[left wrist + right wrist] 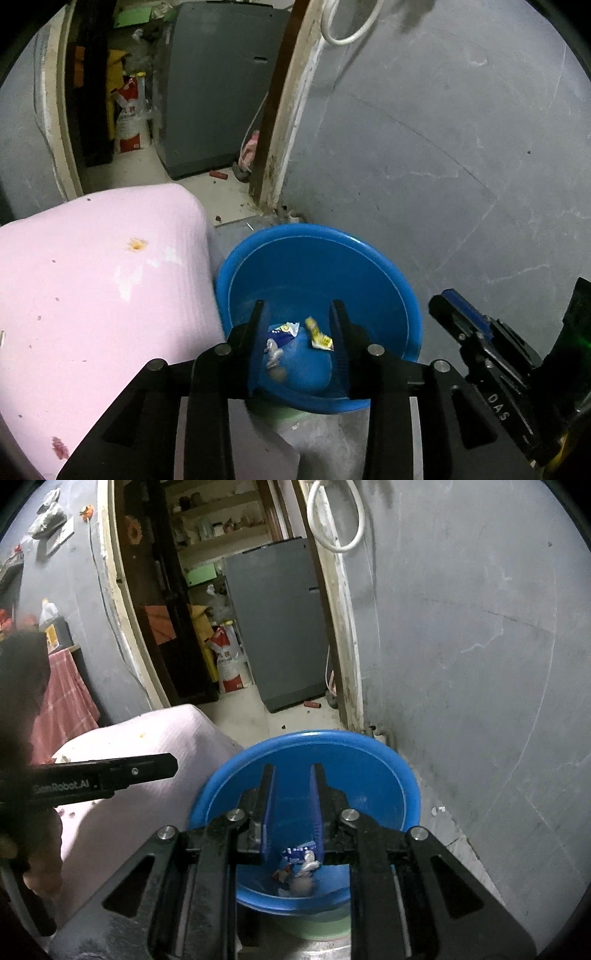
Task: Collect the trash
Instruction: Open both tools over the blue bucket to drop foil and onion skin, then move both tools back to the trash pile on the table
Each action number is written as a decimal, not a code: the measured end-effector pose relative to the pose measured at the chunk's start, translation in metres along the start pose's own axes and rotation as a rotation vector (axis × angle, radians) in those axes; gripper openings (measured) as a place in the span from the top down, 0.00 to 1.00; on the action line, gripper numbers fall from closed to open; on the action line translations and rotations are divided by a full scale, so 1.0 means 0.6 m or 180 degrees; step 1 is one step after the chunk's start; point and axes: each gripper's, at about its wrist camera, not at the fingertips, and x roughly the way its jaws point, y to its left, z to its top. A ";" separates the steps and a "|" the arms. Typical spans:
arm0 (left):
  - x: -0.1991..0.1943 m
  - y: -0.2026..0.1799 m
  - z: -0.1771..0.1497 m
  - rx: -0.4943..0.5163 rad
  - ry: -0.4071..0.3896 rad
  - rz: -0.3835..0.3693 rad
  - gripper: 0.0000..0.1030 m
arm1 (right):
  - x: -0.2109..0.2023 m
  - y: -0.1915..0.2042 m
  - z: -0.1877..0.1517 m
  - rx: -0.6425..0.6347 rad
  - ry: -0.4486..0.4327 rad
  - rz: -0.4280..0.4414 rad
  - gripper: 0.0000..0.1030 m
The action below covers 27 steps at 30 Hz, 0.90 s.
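A blue plastic basin [295, 228] stands low beside a pink-covered surface [92, 295]. Inside it lie a blue-and-white wrapper [283, 331], a yellow wrapper [320, 335] and a crumpled silver scrap [273, 355]. My left gripper [297, 306] hangs over the basin, open, with nothing between its pads. My right gripper [293, 770] also points into the basin [306, 733], jaws drawn close and nothing seen between the tips. Below it lie the blue wrapper [297, 850] and silver scrap [309, 864]. The right gripper [445, 300] shows right of the basin, the left gripper [170, 766] over the pink surface [155, 738].
A grey wall [443, 147] rises close behind and right of the basin. A doorway to the left opens on a grey appliance [277, 627], a red-and-white sack [229, 657] and shelves. A white hose [340, 524] loops on the wall. The basin rests on something green [325, 928].
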 end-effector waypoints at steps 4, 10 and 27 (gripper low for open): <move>-0.039 0.011 0.000 -0.0059 -0.0151 -0.0030 0.63 | -0.028 0.009 0.013 -0.0038 -0.0139 -0.0010 0.77; -0.115 0.028 0.011 -0.0075 -0.0486 0.0010 0.47 | -0.073 0.044 0.045 -0.0132 -0.0391 -0.0007 0.61; -0.361 0.121 -0.008 -0.0309 -0.1638 0.0431 0.04 | -0.190 0.197 0.099 -0.0358 -0.1207 0.0193 0.07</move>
